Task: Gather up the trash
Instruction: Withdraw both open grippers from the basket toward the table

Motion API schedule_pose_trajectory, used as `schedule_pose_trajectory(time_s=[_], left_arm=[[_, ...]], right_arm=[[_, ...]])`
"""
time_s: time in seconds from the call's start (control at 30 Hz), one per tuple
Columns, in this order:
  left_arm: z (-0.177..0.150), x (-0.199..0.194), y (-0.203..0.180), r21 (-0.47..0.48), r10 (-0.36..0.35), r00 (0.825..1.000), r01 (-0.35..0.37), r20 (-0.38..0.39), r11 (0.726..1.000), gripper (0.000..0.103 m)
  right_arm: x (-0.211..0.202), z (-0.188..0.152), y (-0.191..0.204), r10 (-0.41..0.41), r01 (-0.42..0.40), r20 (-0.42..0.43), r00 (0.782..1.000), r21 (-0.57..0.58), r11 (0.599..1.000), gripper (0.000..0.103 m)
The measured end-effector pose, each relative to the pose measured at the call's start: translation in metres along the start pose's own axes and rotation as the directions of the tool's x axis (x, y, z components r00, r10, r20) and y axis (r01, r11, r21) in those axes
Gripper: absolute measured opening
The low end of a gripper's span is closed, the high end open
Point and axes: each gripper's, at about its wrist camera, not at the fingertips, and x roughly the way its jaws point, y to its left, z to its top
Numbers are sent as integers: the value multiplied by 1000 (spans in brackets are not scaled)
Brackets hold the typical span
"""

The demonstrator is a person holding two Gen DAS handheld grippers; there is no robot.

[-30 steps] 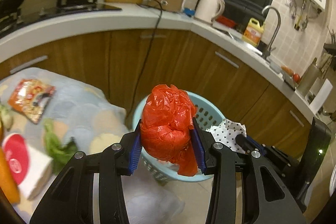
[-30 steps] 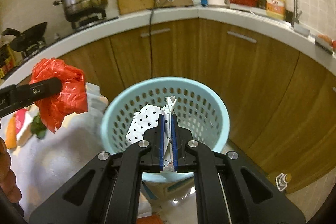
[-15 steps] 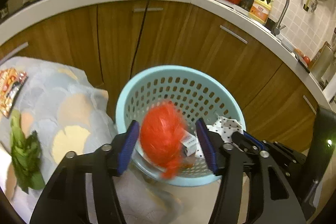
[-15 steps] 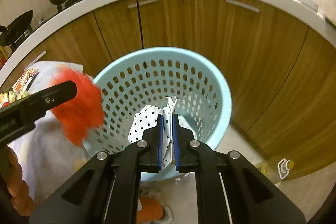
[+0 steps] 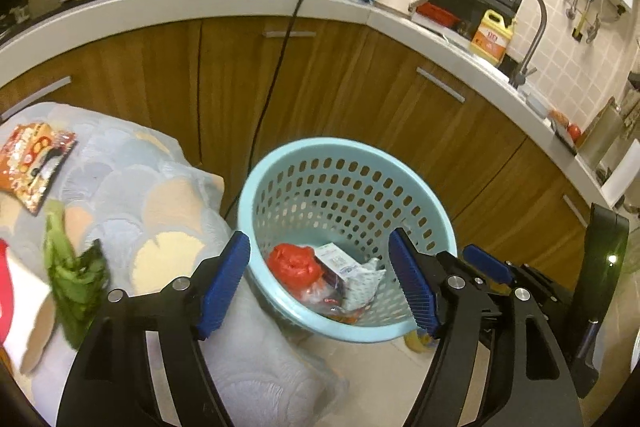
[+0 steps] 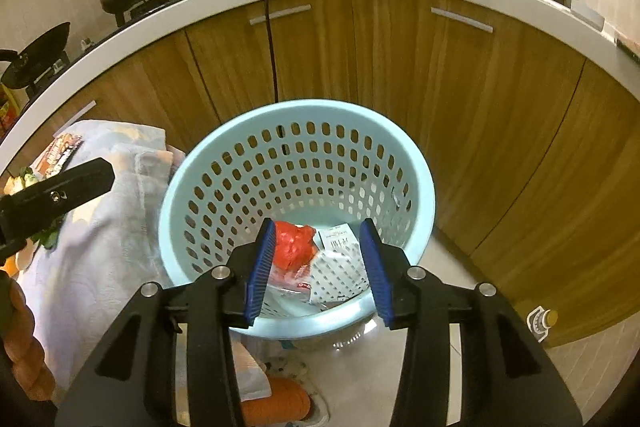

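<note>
Both jaws just opened up: left hand-held gripper is spread wide, right hand-held gripper about halfway, nothing gripped. Red bag and dotted wrapper sit inside the blue basket.

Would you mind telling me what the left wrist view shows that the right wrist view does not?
Only the left wrist view shows the green leafy scrap on the cloth. Only the right wrist view shows the black pan on the stove. Both show the blue basket holding the red bag and white packet, with both grippers open above it.
</note>
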Motion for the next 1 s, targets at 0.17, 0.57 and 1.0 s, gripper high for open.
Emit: schedule_pose_trajectory(time_s=[0.17,0.57,1.0], left_arm=[[-2,-28,8,-8,7,999,-6,54,1000,70],[-18,-122,52,-72,53,978,-39,201,997,77],[-53,-215,153,-238,281,915,-215,289,947,82]], right_arm=[[-20,3,15,27,-26,39,999,-26,999,40],[-61,-2,87,135,-117,97,986,-167,979,40],[-80,-11,166,261,-222,110,959,-281,934,41]])
